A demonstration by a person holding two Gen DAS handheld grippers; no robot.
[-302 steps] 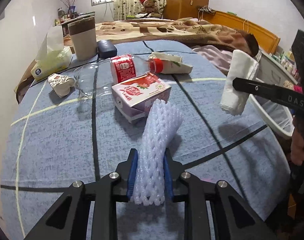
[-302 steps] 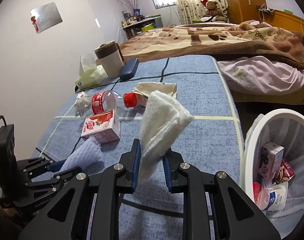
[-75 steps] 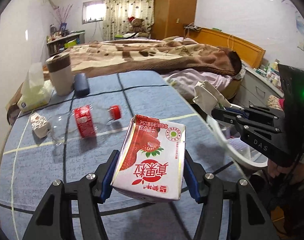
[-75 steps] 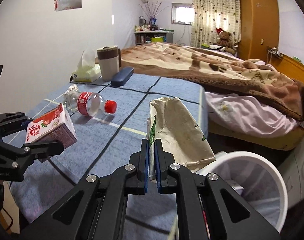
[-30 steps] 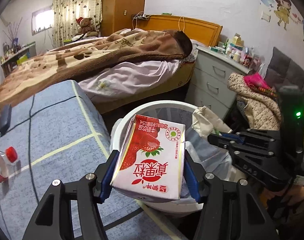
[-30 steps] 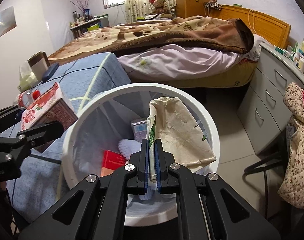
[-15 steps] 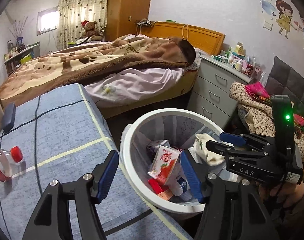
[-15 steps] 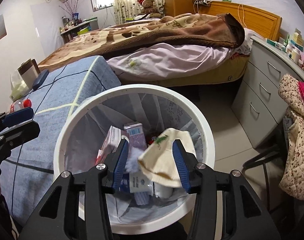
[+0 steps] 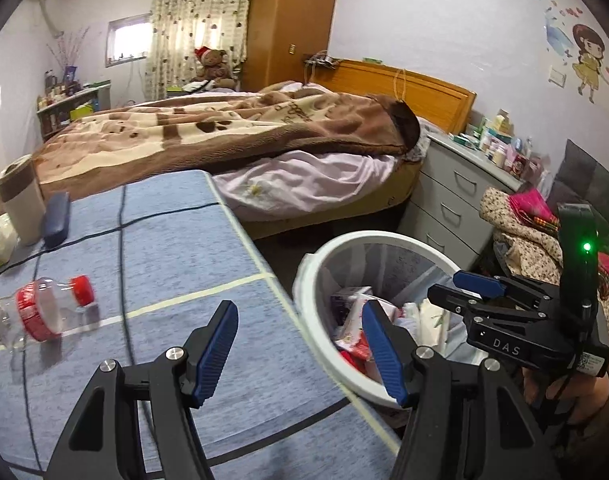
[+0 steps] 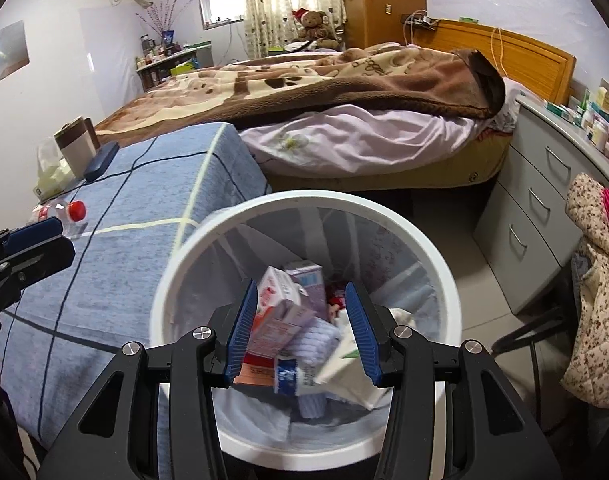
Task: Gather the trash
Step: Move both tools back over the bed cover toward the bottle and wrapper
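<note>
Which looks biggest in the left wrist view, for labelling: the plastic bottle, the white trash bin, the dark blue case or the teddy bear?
1. white trash bin
2. plastic bottle
3. dark blue case and teddy bear: look alike in size; the bear is much farther away, so unranked.

Soft daylight from the window (image 9: 127,38) (fisheye-bent, dark corners), slight motion blur.
</note>
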